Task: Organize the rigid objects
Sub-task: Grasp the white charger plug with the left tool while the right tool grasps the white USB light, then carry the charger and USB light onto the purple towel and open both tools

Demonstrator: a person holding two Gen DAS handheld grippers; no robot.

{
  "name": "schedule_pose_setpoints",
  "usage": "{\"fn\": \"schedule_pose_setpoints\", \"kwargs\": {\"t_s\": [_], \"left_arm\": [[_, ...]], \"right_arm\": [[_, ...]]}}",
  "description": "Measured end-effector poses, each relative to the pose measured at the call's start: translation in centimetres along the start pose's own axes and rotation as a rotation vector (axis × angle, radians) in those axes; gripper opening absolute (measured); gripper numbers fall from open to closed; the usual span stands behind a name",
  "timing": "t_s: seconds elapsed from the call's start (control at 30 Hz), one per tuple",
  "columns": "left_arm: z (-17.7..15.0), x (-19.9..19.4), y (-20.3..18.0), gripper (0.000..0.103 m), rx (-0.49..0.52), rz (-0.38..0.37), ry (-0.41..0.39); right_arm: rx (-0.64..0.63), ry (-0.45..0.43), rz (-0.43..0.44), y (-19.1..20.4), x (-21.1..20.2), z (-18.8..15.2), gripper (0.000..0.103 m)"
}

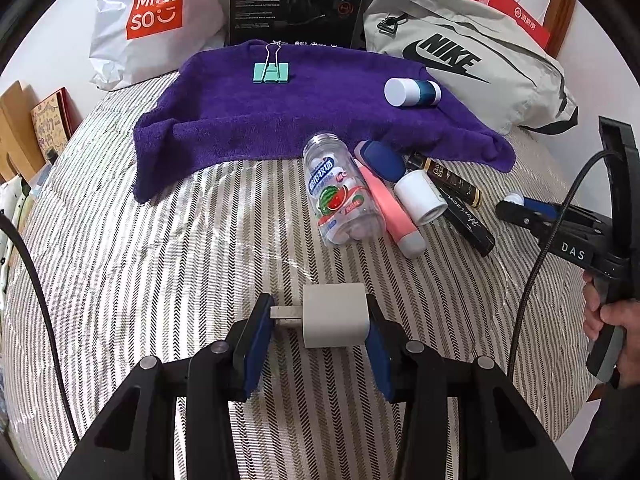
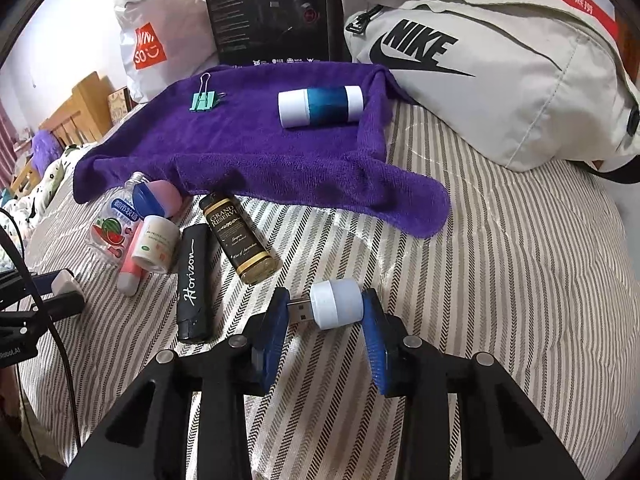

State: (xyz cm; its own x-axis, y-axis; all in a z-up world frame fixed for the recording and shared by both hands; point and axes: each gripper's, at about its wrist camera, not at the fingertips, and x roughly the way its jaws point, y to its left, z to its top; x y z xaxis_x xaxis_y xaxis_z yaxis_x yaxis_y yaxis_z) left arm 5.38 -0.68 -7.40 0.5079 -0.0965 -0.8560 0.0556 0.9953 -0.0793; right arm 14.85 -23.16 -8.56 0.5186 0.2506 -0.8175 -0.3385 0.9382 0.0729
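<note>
Now left tongs (image 1: 320, 316) pinch white square plastic charger plug (image 1: 334, 315) bottom middle; right tongs (image 2: 326, 305) pinch small white round USB light (image 2: 338, 303) lower middle.

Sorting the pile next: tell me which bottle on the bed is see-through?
The clear bottle with the watermelon label, leftmost in the pile; the white bottle beside it is opaque.
</note>
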Motion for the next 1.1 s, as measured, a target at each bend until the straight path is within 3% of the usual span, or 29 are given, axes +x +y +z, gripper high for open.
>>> {"fn": "schedule_pose_setpoints", "kwargs": {"t_s": [0.43,0.8,1.1], "left_arm": [[2.1,-1.5,2.8,0.042,-0.035,0.02,-0.037],[6.9,-3.3,4.1,0.042,-0.045,0.054,-0.096],[11.0,-2.4,4.1,0.042,-0.032,0.041,-0.106]], "right_arm": [[-0.022,-0.004,-0.001,0.7,-1.5,1.3,0.036],[-0.071,-0.043,0.012,1.5,-2.9,5.6,0.036],[-0.08,-0.047,0.021,1.5,-1.4,9.4,0.036]]}}
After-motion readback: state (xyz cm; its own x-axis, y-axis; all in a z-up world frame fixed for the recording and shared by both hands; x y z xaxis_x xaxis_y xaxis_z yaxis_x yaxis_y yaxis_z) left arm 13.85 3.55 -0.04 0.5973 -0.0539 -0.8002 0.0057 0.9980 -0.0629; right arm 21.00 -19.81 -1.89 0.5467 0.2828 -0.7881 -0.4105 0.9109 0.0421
